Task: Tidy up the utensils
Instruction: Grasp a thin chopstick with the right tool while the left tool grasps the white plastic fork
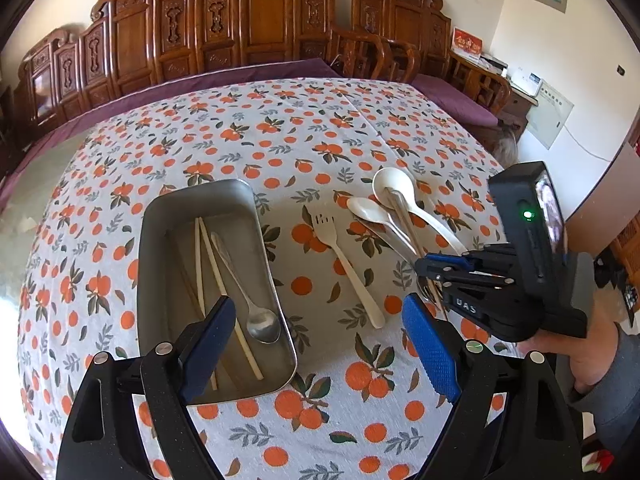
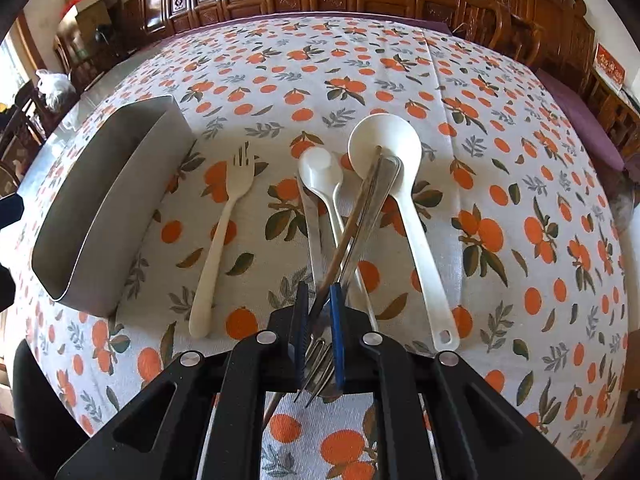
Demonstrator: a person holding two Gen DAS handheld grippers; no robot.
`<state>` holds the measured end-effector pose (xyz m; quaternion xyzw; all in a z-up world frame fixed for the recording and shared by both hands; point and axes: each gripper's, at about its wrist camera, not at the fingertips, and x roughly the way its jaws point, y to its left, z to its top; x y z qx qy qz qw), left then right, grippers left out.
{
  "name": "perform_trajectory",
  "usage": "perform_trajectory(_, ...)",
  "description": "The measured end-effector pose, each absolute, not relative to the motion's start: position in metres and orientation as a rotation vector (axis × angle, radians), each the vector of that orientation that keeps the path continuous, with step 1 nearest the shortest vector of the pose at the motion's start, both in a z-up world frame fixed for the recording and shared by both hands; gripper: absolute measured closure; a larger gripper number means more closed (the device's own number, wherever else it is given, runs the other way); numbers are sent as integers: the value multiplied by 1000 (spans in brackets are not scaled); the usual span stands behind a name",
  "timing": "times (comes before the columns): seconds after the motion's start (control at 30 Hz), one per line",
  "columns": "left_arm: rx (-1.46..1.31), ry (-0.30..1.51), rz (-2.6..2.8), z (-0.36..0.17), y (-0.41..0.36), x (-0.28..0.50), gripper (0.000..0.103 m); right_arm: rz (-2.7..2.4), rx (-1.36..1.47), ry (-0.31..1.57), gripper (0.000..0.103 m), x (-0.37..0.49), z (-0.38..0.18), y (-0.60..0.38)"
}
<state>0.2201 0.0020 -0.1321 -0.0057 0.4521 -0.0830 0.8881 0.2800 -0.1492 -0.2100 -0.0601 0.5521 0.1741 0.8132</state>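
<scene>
My left gripper hangs over the near end of the metal tray, its fingers spread wide with nothing between them. One finger stands over the tray's near end, the other over the orange-print cloth beside it. Inside the tray lie a metal spoon, bowl toward me, and a pair of pale chopsticks running lengthwise.

My right gripper points steeply down at the pile of utensils to the right of the tray. Its fingers are nearly together. A brown chopstick and a metal fork, tines toward the camera, pass through the narrow gap; I cannot tell whether the pads actually press on either.

On the counter, a white plastic fork lies alone between tray and pile, apart from both. The pile holds a large white ladle, a smaller white spoon just left of it, and metal handles whose far ends rest in the ladle's bowl.

In the left view, a hand in a grey sleeve holds the right gripper.
</scene>
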Motion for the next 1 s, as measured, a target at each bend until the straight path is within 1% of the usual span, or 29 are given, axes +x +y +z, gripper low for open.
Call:
perform_trajectory(0.17, -11, 942, -172, -131, 0, 219, 21, 370, -119, 1179, 92, 280, -210, -153)
perform_trajectory(0.33, -6, 953, -171, -135, -3, 222, 22, 378, -75, 1168, 97, 274, -199, -166)
perform_trajectory(0.7, 19, 1001, -164, -151, -21, 243, 22, 409, 19, 1087, 97, 266, -165, -200)
perform_trajectory(0.9, 29, 1021, -161, -160, -28, 260, 22, 418, 56, 1058, 97, 263, -159, -217)
perform_trajectory(0.93, 32, 1027, -159, -161, -30, 264, 22, 418, 59, 1056, 97, 262, -159, -219)
perform_trajectory(0.97, 35, 1032, -156, -163, -32, 268, 27, 417, 61, 1055, 97, 261, -160, -221)
perform_trajectory(1.0, 38, 1039, -156, -165, -33, 271, 29, 416, 60, 1054, 97, 261, -162, -223)
